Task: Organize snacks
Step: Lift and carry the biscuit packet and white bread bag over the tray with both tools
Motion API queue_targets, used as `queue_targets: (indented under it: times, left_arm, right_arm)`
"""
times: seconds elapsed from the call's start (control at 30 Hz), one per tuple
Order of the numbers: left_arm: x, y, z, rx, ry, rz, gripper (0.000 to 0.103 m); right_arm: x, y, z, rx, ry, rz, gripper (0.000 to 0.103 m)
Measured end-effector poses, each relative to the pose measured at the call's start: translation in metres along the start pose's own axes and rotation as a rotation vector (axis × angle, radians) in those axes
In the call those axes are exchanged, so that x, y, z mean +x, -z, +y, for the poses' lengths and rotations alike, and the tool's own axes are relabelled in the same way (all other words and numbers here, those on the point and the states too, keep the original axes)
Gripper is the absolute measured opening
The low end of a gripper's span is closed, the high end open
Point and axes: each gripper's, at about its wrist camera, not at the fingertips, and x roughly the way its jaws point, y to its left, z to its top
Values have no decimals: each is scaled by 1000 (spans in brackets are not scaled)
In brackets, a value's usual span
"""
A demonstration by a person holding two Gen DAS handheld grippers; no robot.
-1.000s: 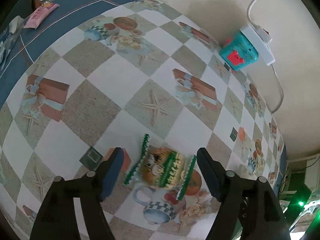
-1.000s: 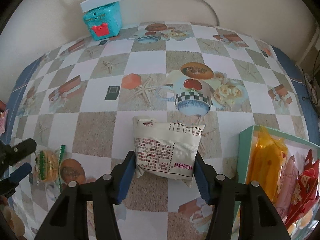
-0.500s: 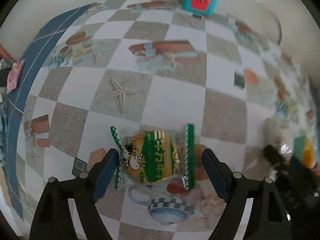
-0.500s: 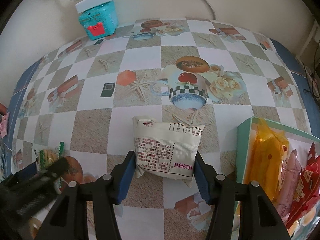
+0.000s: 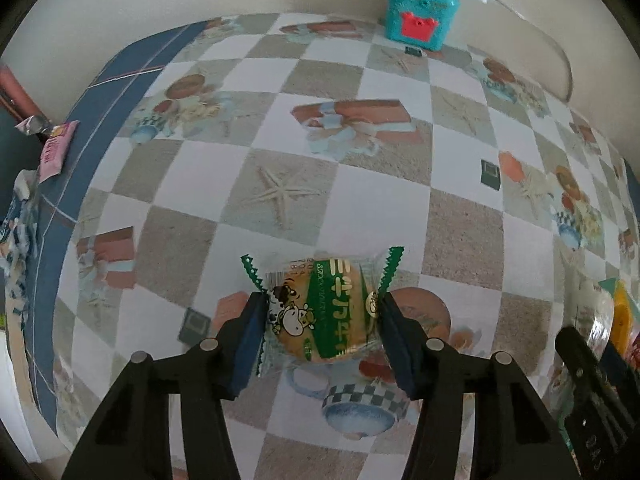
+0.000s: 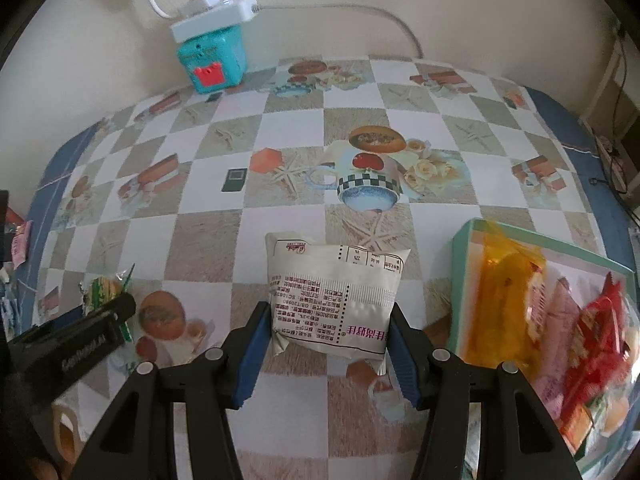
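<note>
A round biscuit in a clear, green-edged wrapper lies on the checked tablecloth. My left gripper points down over it. Its jaws are closing, and both blue pads touch the wrapper's sides. The same biscuit shows at the left of the right wrist view, partly behind the left gripper's black finger. My right gripper is shut on a white printed snack bag. Just to its right is a teal-rimmed tray holding an orange packet and red ones.
A teal toy box with a white power strip on top stands against the back wall, its cable running along the wall. A pink packet lies at the table's blue left border.
My left gripper rolled to square up over the biscuit and its jaws came in onto the wrapper. My right gripper drifted a little with the white bag still held.
</note>
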Motion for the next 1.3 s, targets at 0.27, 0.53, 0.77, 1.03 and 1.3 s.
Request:
queue_targets:
  times: [0.27, 0.53, 0.77, 1.03, 1.3]
  left_arm:
    - [-50, 14, 3, -21, 41, -80, 58]
    - [-96, 33, -16, -19, 112, -133, 58]
    - [-128, 59, -49, 47, 117, -182, 58]
    - [-156, 89, -124, 217, 218, -203, 58]
    - [-147, 123, -216, 406, 330, -105, 58]
  right_arm:
    - [-43, 23, -14, 44, -14, -44, 59]
    - [-79, 53, -42, 98, 7, -68, 59]
    - [-103, 75, -83, 196, 1, -96, 59]
    - [-120, 86, -171, 363, 114, -123, 59]
    - [-109, 97, -239, 481, 152, -74, 60]
